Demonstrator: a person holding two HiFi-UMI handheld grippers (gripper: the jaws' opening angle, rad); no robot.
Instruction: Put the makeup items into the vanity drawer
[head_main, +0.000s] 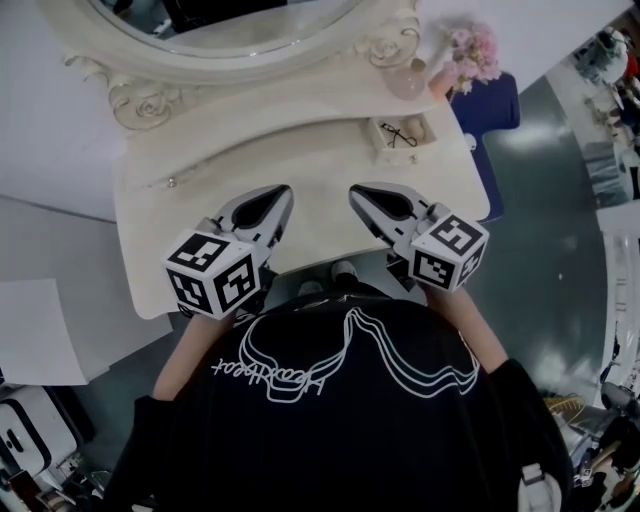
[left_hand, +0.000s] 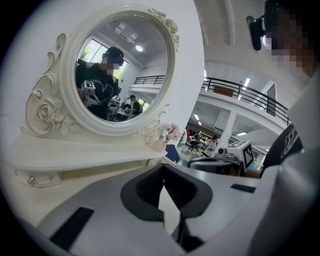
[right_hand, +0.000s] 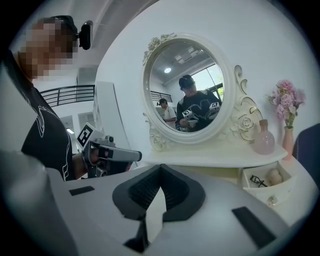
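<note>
Both hands hold the left gripper (head_main: 283, 192) and right gripper (head_main: 356, 191) low over the table (head_main: 190, 205). Both pairs of jaws are pressed together, with nothing in them. The open drawer (head_main: 385, 153) is just ahead of the right jaws.

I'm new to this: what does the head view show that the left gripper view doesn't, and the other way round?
Only the head view shows the open drawer at the vanity's right, with a small black tool inside. Only the left gripper view shows the person's reflection in the mirror and a balcony railing behind. Both show the carved mirror frame, the pink flowers, the left gripper and the right gripper, each with jaws together and empty.
</note>
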